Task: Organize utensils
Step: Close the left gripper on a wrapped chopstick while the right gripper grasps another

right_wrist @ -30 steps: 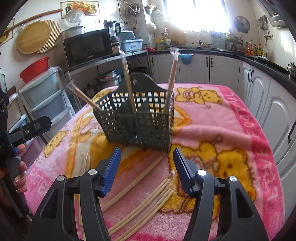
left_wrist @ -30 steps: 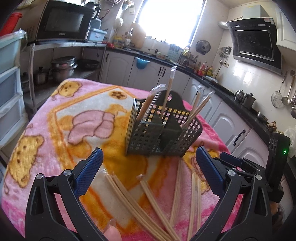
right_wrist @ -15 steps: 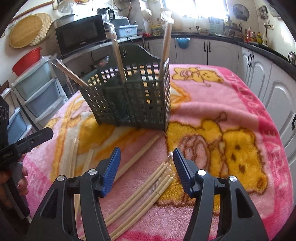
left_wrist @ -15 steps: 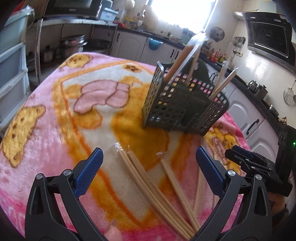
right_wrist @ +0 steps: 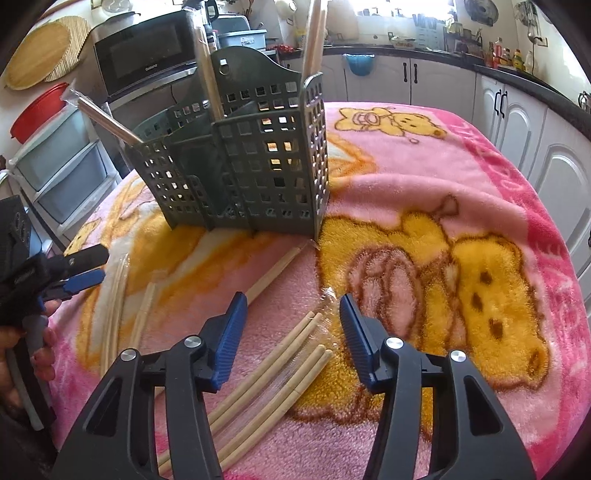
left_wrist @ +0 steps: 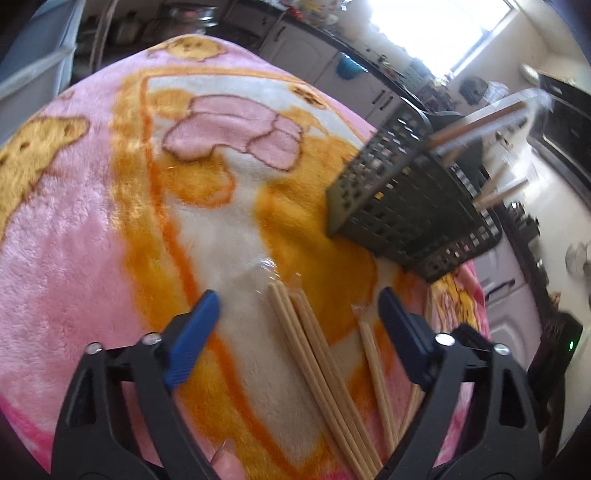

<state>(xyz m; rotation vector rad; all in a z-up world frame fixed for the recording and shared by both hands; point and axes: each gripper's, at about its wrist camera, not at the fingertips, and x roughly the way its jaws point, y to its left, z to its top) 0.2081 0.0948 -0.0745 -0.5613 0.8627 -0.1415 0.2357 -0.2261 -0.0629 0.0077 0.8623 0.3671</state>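
The left tool [left_wrist: 297, 312] straddles wrapped chopsticks [left_wrist: 314, 354] lying flat on the blanket-covered tabletop [left_wrist: 92, 221]; its jaws are closing but grip nothing yet. The right tool [right_wrist: 290, 319] likewise narrows over another wrapped set [right_wrist: 280, 373], pads clear. Both approach at a downward slant, evidently to pick up. The slotted caddy [right_wrist: 251, 162] beyond already holds several upright.

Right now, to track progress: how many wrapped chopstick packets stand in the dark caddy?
3 in the caddy: leaning packet at its left end, middle packet by the handle, right packet at the right corner. Others may be hidden inside.
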